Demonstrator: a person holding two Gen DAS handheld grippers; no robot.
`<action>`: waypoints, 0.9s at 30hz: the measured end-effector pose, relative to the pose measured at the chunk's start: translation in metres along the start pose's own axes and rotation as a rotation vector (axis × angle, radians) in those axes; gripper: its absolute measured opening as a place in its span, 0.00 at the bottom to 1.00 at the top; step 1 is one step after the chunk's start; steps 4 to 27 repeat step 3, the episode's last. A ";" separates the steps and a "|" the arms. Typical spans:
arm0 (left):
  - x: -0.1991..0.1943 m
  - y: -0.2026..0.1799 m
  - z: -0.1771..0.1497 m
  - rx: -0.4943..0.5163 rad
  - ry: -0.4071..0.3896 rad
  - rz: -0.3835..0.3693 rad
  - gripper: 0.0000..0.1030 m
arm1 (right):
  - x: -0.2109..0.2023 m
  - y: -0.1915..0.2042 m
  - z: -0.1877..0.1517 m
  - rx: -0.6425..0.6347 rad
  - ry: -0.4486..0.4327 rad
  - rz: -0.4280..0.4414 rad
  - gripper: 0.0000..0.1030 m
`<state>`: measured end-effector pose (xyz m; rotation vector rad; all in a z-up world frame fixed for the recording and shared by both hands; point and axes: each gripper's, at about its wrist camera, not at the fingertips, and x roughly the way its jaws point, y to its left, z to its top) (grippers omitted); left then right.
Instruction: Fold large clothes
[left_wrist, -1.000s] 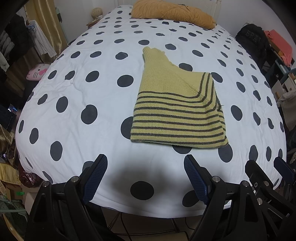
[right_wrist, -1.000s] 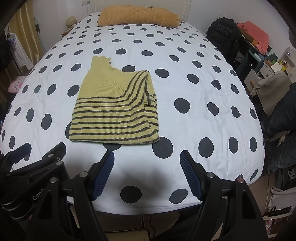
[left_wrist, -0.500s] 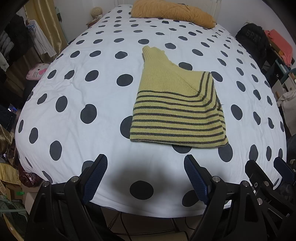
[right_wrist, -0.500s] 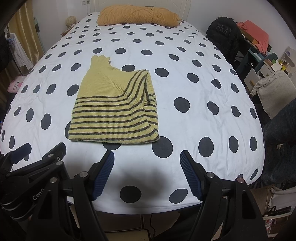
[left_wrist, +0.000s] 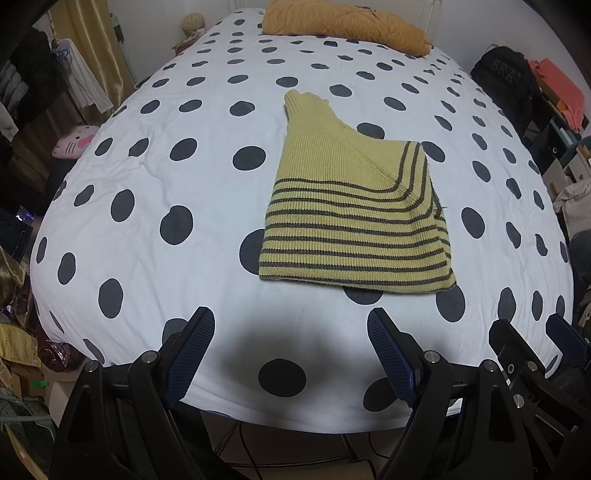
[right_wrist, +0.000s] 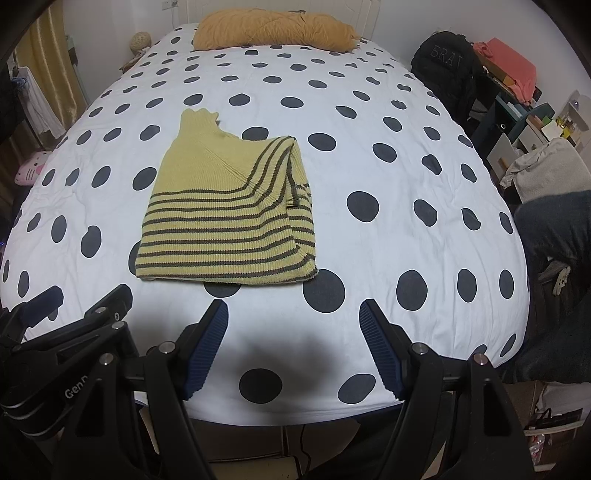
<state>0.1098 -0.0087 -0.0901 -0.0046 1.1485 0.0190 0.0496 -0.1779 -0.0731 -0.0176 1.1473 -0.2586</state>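
A yellow knit sweater with dark stripes (left_wrist: 351, 214) lies folded into a compact shape on the polka-dot bed (left_wrist: 166, 177), its collar pointing away from me. It also shows in the right wrist view (right_wrist: 229, 221). My left gripper (left_wrist: 291, 325) is open and empty above the bed's near edge, short of the sweater. My right gripper (right_wrist: 293, 314) is open and empty, also near the front edge, just right of the sweater's near hem. The left gripper's body shows at the lower left of the right wrist view (right_wrist: 74, 332).
An orange pillow (right_wrist: 273, 33) lies at the head of the bed. A black backpack (right_wrist: 443, 70) and cluttered shelves (right_wrist: 524, 110) stand to the right. Hanging clothes and a pink plush (left_wrist: 74, 142) are on the left.
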 end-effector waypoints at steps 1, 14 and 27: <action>0.000 0.000 0.000 0.000 0.000 0.002 0.83 | 0.000 0.000 0.000 0.000 0.000 0.000 0.72; 0.001 0.000 -0.001 0.000 0.001 0.001 0.83 | 0.000 0.000 0.000 0.000 -0.001 -0.001 0.72; 0.001 0.000 -0.001 0.000 0.001 0.001 0.83 | 0.000 0.000 0.000 0.000 -0.001 -0.001 0.72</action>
